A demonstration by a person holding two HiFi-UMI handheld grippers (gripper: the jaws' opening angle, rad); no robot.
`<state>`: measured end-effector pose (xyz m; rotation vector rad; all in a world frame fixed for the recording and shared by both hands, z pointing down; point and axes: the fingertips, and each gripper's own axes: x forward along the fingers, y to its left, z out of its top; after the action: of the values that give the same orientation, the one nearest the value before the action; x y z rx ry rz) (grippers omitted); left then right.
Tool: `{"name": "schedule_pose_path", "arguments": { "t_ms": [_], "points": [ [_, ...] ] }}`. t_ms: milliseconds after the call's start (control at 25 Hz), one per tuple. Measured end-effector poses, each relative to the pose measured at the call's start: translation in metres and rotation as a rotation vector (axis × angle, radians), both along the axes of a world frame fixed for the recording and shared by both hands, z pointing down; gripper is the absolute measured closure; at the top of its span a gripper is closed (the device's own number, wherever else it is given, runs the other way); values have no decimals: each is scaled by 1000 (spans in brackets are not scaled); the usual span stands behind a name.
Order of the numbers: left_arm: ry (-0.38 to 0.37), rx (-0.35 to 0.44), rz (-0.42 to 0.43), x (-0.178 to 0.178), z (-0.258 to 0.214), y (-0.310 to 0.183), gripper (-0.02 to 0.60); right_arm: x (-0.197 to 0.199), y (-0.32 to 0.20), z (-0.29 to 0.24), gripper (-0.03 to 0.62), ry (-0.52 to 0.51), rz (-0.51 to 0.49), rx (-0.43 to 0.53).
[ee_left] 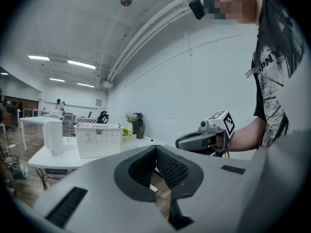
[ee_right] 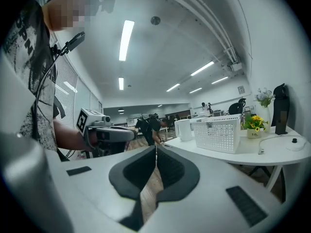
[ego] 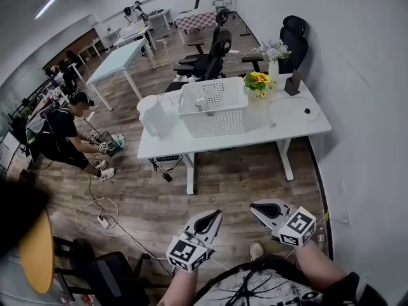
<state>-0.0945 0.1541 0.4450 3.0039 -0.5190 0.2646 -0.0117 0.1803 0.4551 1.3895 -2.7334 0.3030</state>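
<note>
Currently I am holding the left hand-held gripper (ego: 215, 215) and the right hand-held gripper (ego: 256, 206) low over the floor, each with its 2 jaws pressed together on nothing. Ahead of both, well apart, the white perforated basket (ego: 213, 123) is sitting on the worktop (ego: 296, 126), a white jug (ego: 155, 115) just beside it on the left gripper's side. I am judging the basket light, stiff plastic that is probably flexing a little under load; its rim looks the surest place to pinch.
</note>
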Motion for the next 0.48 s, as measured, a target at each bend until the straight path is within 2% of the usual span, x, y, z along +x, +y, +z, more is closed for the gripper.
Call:
{"name": "schedule_pose_path", "arguments": {
  "t_ms": [480],
  "points": [
    [8,8,-48,71,1,-56,571,41,-48,13,569,21,-120,-10]
  ]
}}
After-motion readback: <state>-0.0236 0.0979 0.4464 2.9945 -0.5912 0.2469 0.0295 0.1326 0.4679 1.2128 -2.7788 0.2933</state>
